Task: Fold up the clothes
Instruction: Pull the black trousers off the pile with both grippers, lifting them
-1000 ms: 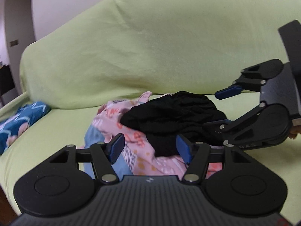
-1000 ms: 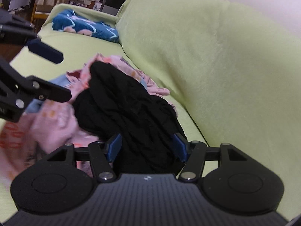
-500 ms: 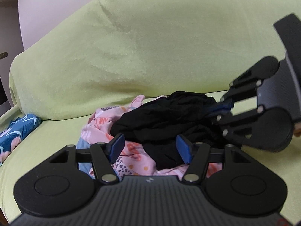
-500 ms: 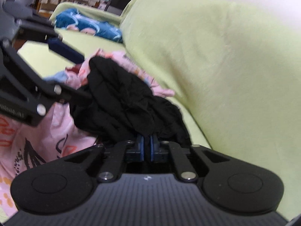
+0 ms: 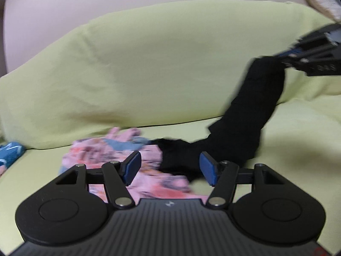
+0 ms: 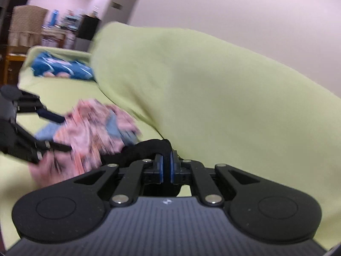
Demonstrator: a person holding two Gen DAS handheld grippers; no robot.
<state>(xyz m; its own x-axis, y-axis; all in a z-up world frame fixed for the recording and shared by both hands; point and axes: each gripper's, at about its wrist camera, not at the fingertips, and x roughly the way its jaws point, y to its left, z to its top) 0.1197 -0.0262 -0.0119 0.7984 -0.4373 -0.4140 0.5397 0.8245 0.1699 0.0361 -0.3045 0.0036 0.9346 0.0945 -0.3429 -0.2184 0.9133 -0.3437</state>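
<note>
Right gripper (image 6: 166, 168): blue pads nearly together at the centre of the right wrist view, pinching a bunch of the black garment (image 5: 253, 111); in the left wrist view it sits blurred at the upper right edge, raised above the seat.
Left gripper (image 5: 170, 168): fingers spread wide at lower centre of the left wrist view, nothing between the pads; in the right wrist view it shows at the left edge, also spread, just beside the pink clothes.
Black garment: in the left wrist view it hangs as a long dark band from the right gripper at upper right down to lower centre, its low end resting on the sofa seat between the left gripper's pads in the picture and touching the pink clothes. The right wrist view shows only a small dark fold at the pads.
Pink clothes (image 5: 119, 155): a patterned heap with pale blue patches, lower left of centre on the seat; blurred in both views.
Blue cloth (image 6: 64, 69): a small sliver at the left edge in the left wrist view; the right wrist view shows it whole, upper left, on the far end of the seat, well apart from the heap.
Sofa (image 5: 162, 68): yellow-green cover, backrest filling the middle of both views.
Room behind: only the right wrist view shows furniture, blurred, at upper left.
</note>
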